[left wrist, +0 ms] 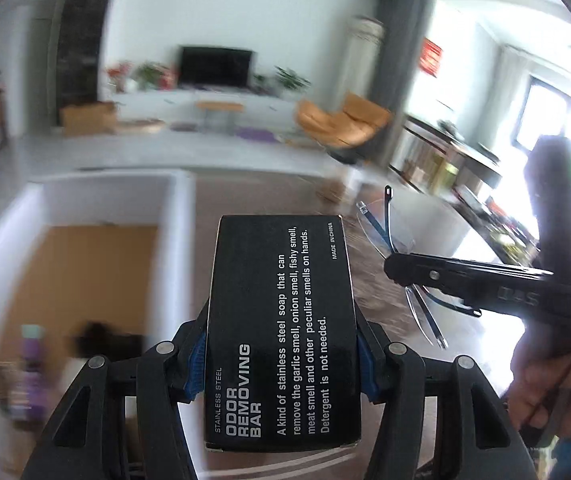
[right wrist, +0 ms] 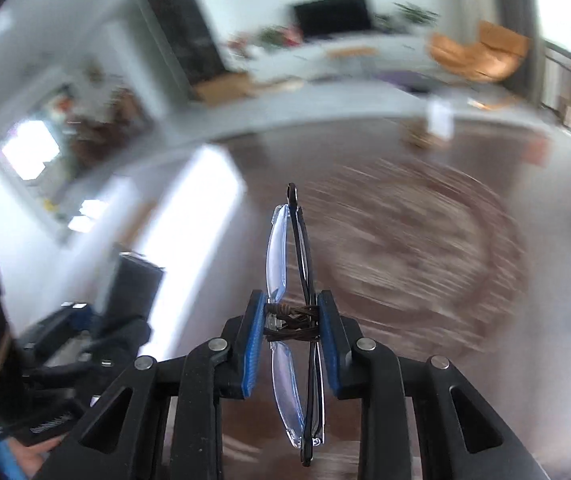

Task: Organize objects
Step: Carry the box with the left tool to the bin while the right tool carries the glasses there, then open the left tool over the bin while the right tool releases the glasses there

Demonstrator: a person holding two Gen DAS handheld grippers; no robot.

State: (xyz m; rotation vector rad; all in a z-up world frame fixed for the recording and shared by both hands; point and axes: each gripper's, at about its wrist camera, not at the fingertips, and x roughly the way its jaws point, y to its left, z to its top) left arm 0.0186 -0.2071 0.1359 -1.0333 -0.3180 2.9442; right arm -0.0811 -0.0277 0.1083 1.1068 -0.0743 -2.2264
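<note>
Both grippers carry a load above the brown tabletop (right wrist: 405,240), and I am partway through the tidying. My left gripper (left wrist: 281,360) is clamped on the sides of a black box (left wrist: 281,332) printed "Odor Removing Bar", which is off the surface, its label facing the camera. My right gripper (right wrist: 291,322) is closed on folded glasses (right wrist: 289,280) at the bridge, where brown cord is wound; lenses and arms stick out ahead of and behind the pads, held edge-on, clear of the table. In the left wrist view the same glasses (left wrist: 389,236) hang from the right tool, near the box but apart from it.

Judging by this, both pick-ups are done and both placings remain. A white-walled bin (left wrist: 173,216) with an orange floor sits at the tabletop's left edge, and it looks like the likely destination. I see nothing in the part of it that shows, though blur hides much. Purple and dark shapes at the lower left are too smeared for me to name.
</note>
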